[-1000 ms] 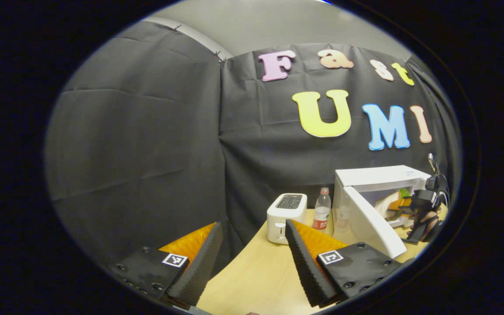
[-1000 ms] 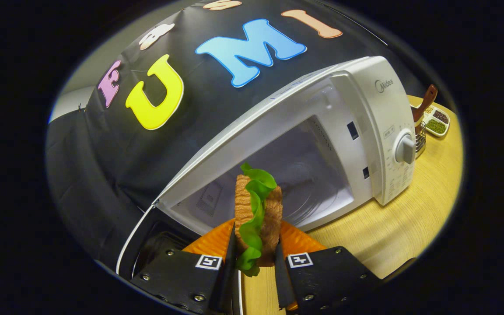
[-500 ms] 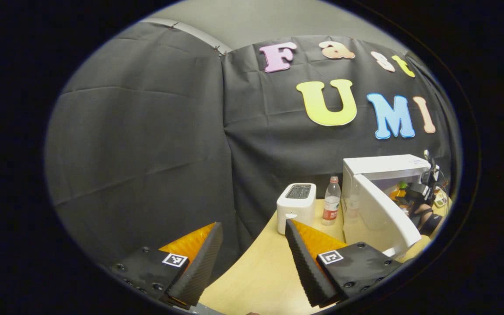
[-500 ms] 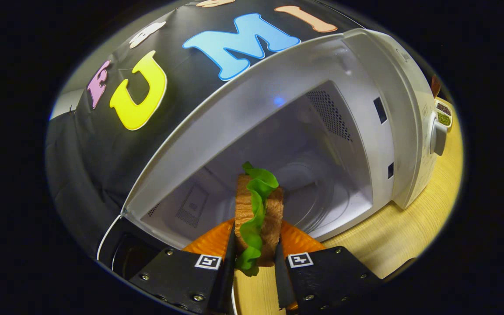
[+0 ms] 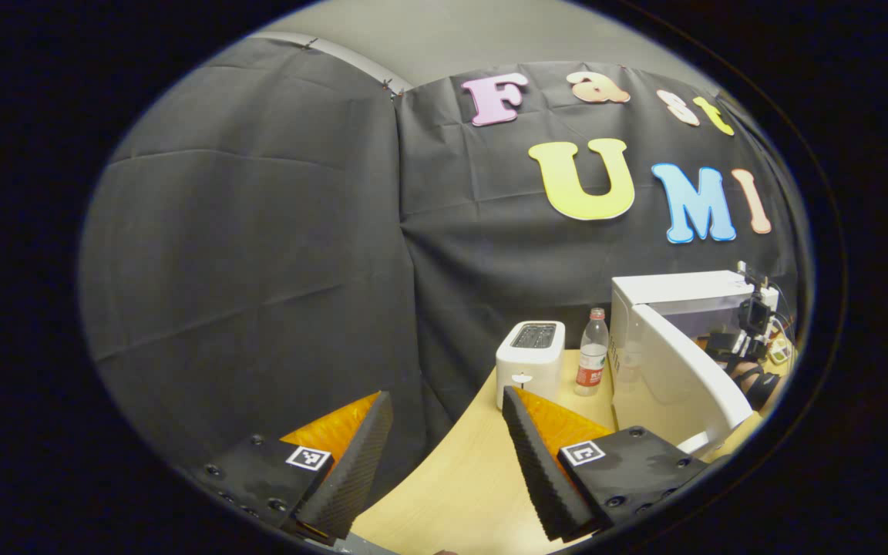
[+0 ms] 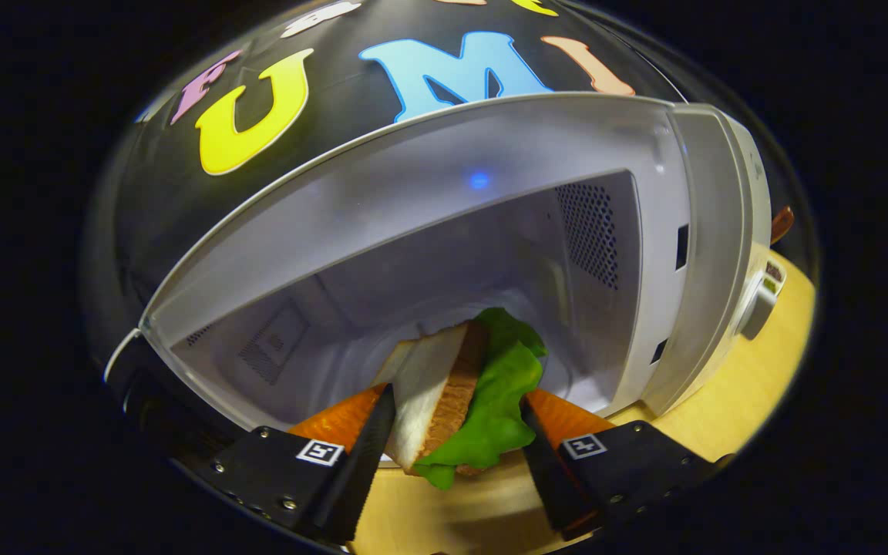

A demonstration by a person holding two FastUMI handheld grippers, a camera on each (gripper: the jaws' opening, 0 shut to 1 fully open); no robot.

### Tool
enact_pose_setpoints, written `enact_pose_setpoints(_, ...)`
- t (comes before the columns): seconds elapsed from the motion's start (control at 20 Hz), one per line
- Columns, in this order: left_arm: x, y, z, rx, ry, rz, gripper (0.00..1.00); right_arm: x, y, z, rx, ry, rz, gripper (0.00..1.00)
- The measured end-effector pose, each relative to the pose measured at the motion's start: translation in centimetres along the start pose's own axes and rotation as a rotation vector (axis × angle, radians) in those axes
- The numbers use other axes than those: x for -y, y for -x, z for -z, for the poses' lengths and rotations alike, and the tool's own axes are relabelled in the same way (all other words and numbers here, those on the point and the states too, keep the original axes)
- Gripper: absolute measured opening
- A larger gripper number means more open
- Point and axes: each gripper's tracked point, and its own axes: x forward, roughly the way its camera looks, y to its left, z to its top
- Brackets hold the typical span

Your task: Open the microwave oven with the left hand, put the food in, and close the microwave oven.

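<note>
The microwave oven stands at the far right of the tabletop with its door swung open toward the front edge. In the right gripper view, the right gripper reaches into the cavity mouth. Its fingers are spread wide, and the sandwich, bread with a lettuce leaf, lies tilted between them. The fingers appear to have let go; whether the left pad touches the bread cannot be told. The sandwich sits at the front lip of the cavity floor, apparently resting there, not deep inside.

In the left gripper view, the left gripper hovers above the front left part of the tabletop, wide open and empty, well apart from the door. A toaster and a water bottle stand just left of the oven, near the back edge.

Risks from here, as judged:
- Withdrawal: an open finger may snag the lettuce and drag the sandwich out over the lip.
- Position: food left this near the opening may be struck or pinched by the closing door.
- Door closing: the left gripper must cross the tabletop; a swing begun before the right gripper clears the cavity would trap it.
</note>
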Motion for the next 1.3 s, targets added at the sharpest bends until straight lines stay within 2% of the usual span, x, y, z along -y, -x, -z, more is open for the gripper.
enact_pose_setpoints(0.05, 0.2, -0.1, -0.1, 0.001, 0.0, 0.001, 0.93, 0.1, -0.1, 0.2, -0.007, 0.011, 0.0, 0.95)
enact_pose_setpoints(0.1, 0.4, -0.1, 0.0, 0.004, -0.002, 0.005, 0.93, 0.0, 0.1, 0.2, -0.01, 0.015, 0.001, 0.98)
enact_pose_setpoints(0.3, 1.6, 0.1, 0.2, 0.01, -0.005, 0.027, 0.93, 1.9, 1.6, -1.7, 0.046, 0.125, 0.075, 1.0)
enact_pose_setpoints(0.5, 3.3, 0.0, 1.0, 0.007, -0.002, 0.047, 0.94, 1.8, 4.3, -3.7, 0.09, 0.201, 0.026, 1.0)
enact_pose_setpoints(0.7, 5.1, 0.3, 0.6, 0.062, 0.029, 0.075, 0.94, 1.4, 9.7, -6.8, 0.182, 0.255, -0.033, 1.0)
enact_pose_setpoints(1.0, 7.7, 0.4, 2.8, 0.05, 0.046, 0.127, 0.95, 1.7, 19.1, -10.5, 0.309, 0.309, -0.121, 1.0)
enact_pose_setpoints(1.3, 9.7, 0.1, 5.7, 0.002, 0.045, 0.147, 0.94, 5.0, 27.6, -13.0, 0.392, 0.293, -0.129, 1.0)
